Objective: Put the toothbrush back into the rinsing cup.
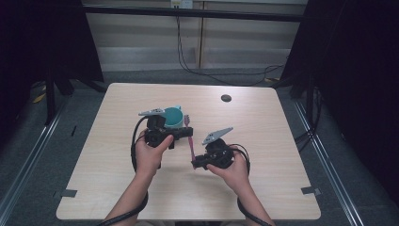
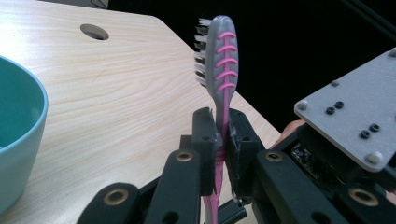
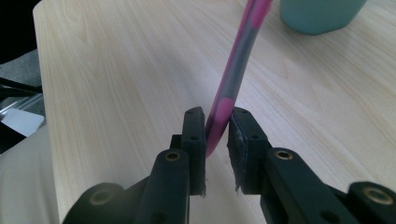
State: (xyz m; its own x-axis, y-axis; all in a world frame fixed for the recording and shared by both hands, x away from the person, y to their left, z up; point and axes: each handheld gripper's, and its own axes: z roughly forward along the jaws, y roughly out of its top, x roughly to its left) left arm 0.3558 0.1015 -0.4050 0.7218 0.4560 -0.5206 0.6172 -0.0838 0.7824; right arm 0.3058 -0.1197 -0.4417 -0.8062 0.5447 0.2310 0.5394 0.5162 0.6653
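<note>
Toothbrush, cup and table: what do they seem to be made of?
Toothbrush: likely plastic, matt grey with pink rubbery-looking ribs and white bristles. Cup: smooth teal with a soft sheen, plastic or glazed ceramic; I cannot tell which. Table: pale wood grain, perhaps a laminate, matt.

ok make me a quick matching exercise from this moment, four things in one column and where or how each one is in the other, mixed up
Things:
1. left gripper
2. right gripper
3. teal cup
4. round hole

States:
A. stands on the table, behind the left gripper
B. jaws around the toothbrush handle's tail end
C. in the tabletop near its far edge
D. clamped on the toothbrush just below its head

Pairs: 1-D, 2-B, 3-A, 4-C
</note>
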